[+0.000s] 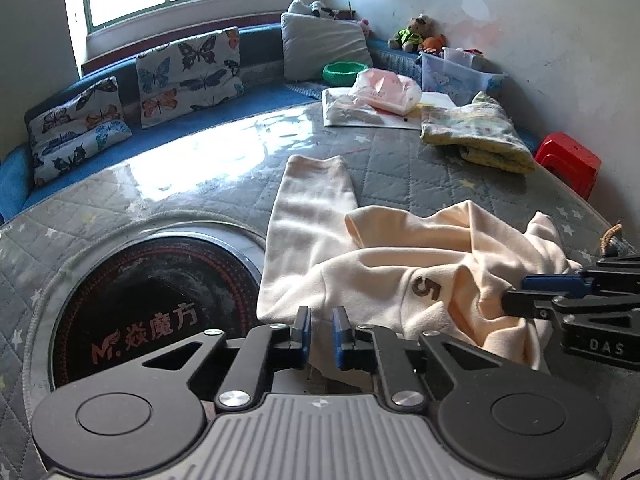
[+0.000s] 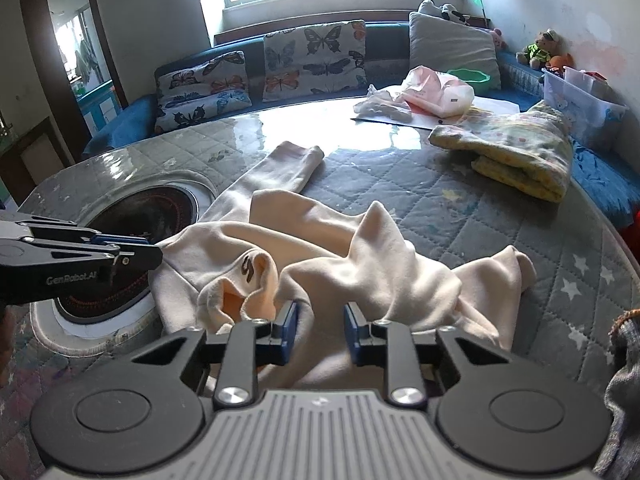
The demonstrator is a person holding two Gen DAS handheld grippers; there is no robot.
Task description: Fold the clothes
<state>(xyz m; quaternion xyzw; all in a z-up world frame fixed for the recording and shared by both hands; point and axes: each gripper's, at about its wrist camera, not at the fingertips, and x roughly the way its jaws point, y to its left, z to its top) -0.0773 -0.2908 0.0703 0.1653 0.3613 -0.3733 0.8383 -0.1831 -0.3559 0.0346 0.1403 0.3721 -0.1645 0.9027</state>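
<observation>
A crumpled cream sweatshirt (image 1: 400, 264) with a brown "5" lies on the quilted grey table (image 1: 224, 168); one sleeve (image 1: 312, 200) stretches away from me. It also shows in the right wrist view (image 2: 360, 264). My left gripper (image 1: 321, 334) is open, its jaws a small way apart over the garment's near left edge. It shows in the right wrist view (image 2: 132, 252) at the left, beside the cloth. My right gripper (image 2: 320, 328) is open over the garment's near hem. Its fingertips show in the left wrist view (image 1: 516, 296) against the cloth's right side.
A round black cooktop (image 1: 152, 308) is set into the table at left. A folded yellow floral cloth (image 1: 480, 136), plastic bags (image 1: 384, 92) and paper lie at the far side. A blue bench with butterfly cushions (image 1: 188, 72) runs behind. A red stool (image 1: 568, 160) stands at right.
</observation>
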